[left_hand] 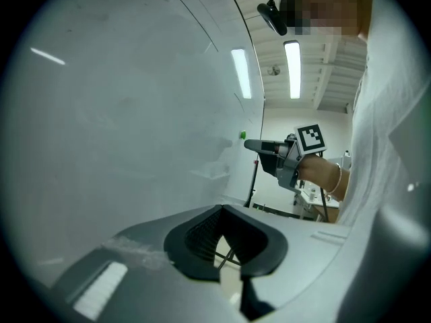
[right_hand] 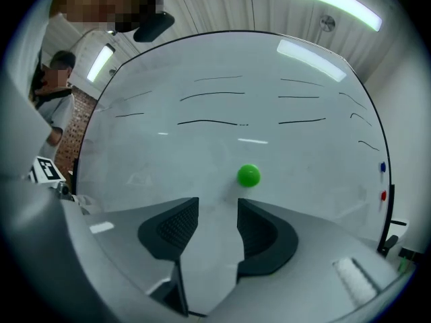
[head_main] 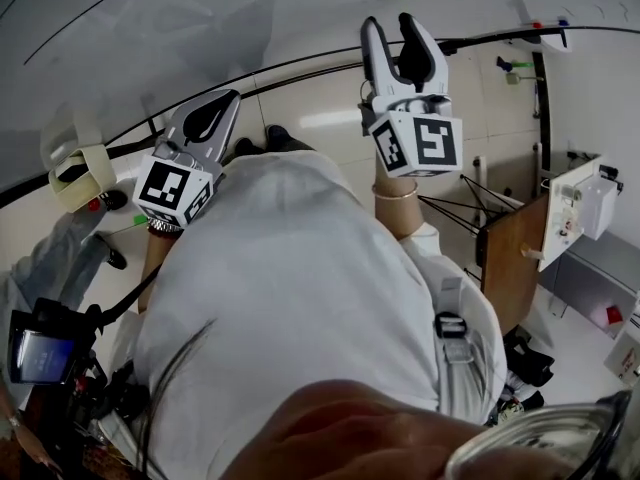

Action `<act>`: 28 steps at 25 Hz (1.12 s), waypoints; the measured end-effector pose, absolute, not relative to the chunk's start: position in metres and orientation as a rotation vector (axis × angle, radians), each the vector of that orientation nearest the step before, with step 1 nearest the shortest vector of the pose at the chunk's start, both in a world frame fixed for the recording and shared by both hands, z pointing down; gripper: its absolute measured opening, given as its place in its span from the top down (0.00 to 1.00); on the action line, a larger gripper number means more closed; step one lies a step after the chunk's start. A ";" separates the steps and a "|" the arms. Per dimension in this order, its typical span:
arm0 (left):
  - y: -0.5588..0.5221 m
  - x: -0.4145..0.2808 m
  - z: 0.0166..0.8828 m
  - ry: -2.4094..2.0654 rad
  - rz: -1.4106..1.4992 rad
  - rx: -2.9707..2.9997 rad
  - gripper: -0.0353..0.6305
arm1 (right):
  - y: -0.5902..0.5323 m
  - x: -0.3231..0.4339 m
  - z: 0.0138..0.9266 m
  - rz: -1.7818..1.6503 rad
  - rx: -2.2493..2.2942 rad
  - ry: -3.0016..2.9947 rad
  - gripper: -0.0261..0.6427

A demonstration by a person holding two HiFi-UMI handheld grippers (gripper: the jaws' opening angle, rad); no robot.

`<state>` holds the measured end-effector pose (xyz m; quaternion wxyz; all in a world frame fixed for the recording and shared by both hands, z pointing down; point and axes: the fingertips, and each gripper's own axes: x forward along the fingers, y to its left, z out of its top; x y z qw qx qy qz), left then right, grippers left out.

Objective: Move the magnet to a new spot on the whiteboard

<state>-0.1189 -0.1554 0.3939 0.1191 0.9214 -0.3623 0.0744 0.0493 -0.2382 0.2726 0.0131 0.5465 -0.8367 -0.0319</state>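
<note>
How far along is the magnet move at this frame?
Nothing looks done yet: the green magnet sits on the whiteboard, ungripped. In hand: the right gripper is open, aimed just below it, short of contact. The left gripper is shut, empty. Left: grasp, shift, release.

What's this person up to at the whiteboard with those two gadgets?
A person holds a grabbing tool in each hand, facing a whiteboard. The right claw is open and empty, aimed at a green magnet stuck on the board, not yet touching it. The left claw is shut and holds nothing.
</note>
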 end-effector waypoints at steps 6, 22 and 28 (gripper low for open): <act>-0.139 -0.112 0.396 -0.958 0.188 2.724 0.94 | -0.194 0.010 0.308 0.062 1.565 -2.670 0.69; -0.051 -0.086 0.386 -1.135 0.142 2.697 0.94 | -0.085 0.020 0.288 -0.091 1.360 -2.823 0.69; 0.025 -0.011 0.395 -1.124 0.224 2.659 0.94 | -0.017 0.094 0.317 0.088 1.323 -2.817 0.69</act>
